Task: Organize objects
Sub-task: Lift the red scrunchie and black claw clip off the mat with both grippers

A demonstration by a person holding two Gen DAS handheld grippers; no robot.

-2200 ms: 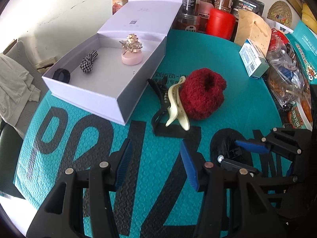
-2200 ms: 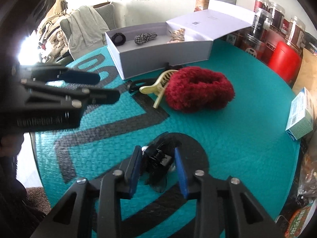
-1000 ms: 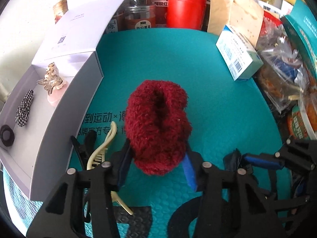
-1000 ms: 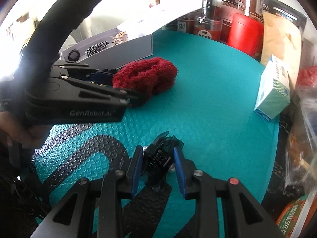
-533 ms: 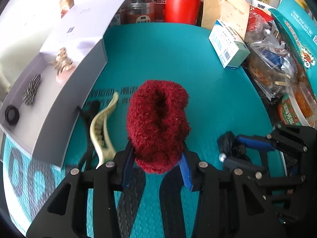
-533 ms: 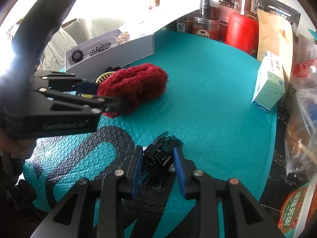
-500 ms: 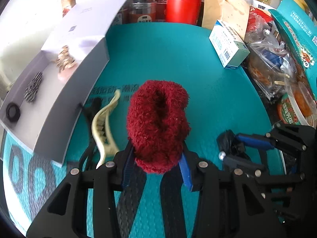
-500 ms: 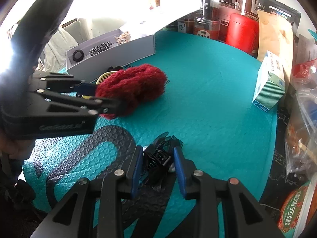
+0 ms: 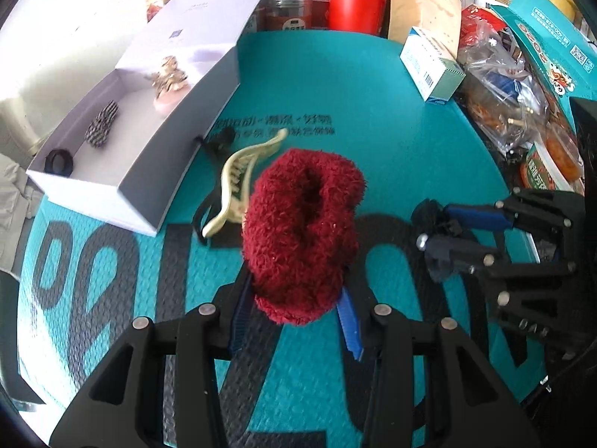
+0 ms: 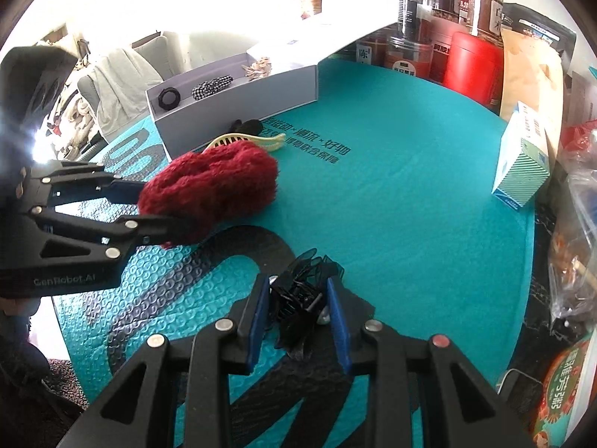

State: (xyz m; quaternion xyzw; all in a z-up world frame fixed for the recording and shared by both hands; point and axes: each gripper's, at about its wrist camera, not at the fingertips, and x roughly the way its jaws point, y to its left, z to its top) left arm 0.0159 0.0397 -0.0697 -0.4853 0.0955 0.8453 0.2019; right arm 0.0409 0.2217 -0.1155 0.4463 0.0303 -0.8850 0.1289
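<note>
Left gripper (image 9: 294,306) pinching fluffy dark-red scrunchie (image 9: 302,239) above teal mat (image 9: 391,164), right gripper (image 10: 298,310) clamped on black hair claw (image 10: 298,291), open white box (image 9: 123,171) nearby.

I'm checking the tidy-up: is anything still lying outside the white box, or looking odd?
Yes. A cream claw clip and a black clip lie loose on the mat beside the white box. The left gripper holds the red scrunchie, and the right gripper holds a black hair clip. Nothing looks damaged or spilled.

Dark red fuzzy scrunchie (image 9: 302,239), cream hair claw (image 9: 238,183), perhaps black-and-white checked bow (image 9: 101,128), teal mat (image 9: 373,142).
</note>
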